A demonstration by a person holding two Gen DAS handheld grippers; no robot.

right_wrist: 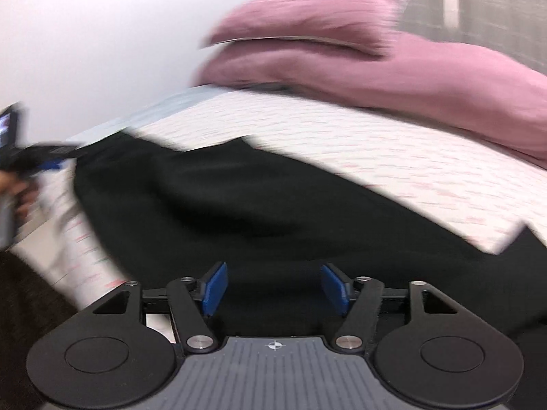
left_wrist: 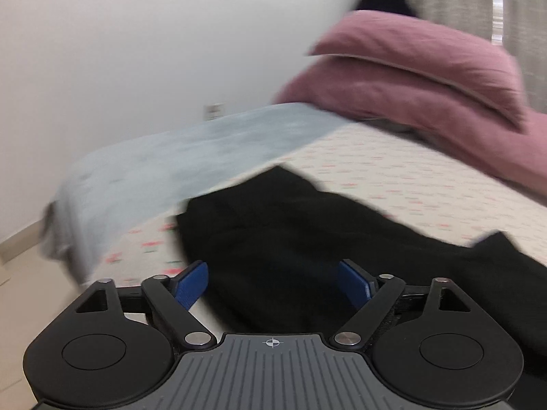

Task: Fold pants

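Observation:
Black pants (left_wrist: 294, 239) lie spread on a bed with a white patterned sheet (left_wrist: 410, 177). They also fill the middle of the right wrist view (right_wrist: 256, 212). My left gripper (left_wrist: 272, 285) is open and empty, just above the near edge of the pants. My right gripper (right_wrist: 274, 287) is open and empty, over the pants' near edge. The left gripper also shows at the far left of the right wrist view (right_wrist: 37, 159), held by a hand. Both views are blurred.
Pink pillows and a pink duvet (left_wrist: 427, 78) are piled at the far end of the bed. A light blue cloth (left_wrist: 177, 164) lies along the bed's left side. A white wall (left_wrist: 136, 51) stands behind. The floor (left_wrist: 13, 300) shows at the left.

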